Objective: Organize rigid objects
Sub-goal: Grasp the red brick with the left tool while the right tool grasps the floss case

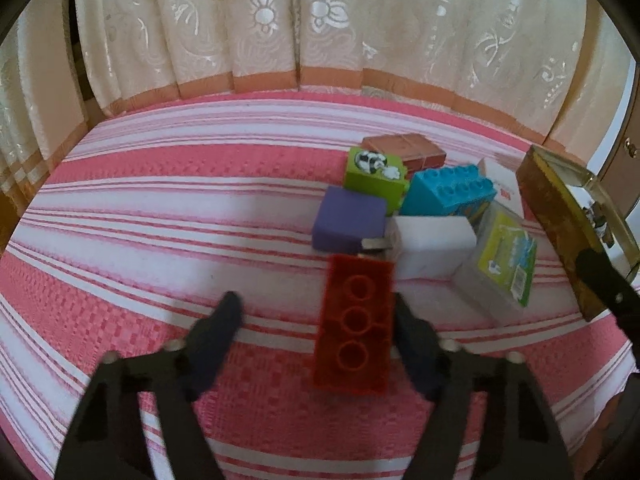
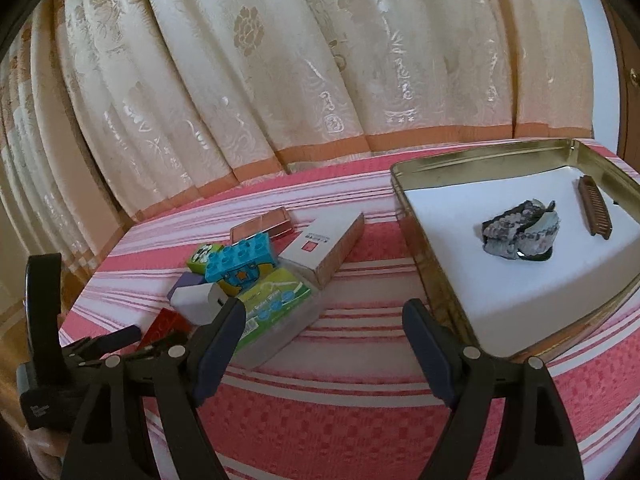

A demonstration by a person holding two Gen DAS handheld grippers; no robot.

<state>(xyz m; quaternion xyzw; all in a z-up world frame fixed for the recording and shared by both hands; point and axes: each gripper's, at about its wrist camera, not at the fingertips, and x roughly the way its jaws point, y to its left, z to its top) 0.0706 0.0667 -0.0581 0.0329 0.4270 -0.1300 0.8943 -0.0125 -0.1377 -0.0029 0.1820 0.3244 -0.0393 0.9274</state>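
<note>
**Red brick between the left fingers; right gripper wide beside the tin**

The left gripper (image 1: pixel 316 320) stands spread wide over the striped pink cloth (image 1: pixel 160 208). A red brick (image 1: pixel 354 324) lies hollow side up between its fingers, close against the right finger and well apart from the left one; it is not gripped.

Just beyond the brick sits a cluster: a purple block (image 1: pixel 348 220), a white block (image 1: pixel 434 246), a green block (image 1: pixel 374 178), a blue brick (image 1: pixel 450 192) and a clear plastic box (image 1: pixel 500 264) with a green label. A white carton (image 2: pixel 326 246) lies at the far side of the cluster.

The right gripper (image 2: pixel 324 320) is likewise released, holding nothing, near the front left corner of the open metal tin (image 2: pixel 416 236). Inside the tin rest a brown comb (image 2: pixel 595 212) and a dark grey lump (image 2: pixel 520 230) I cannot identify.
</note>
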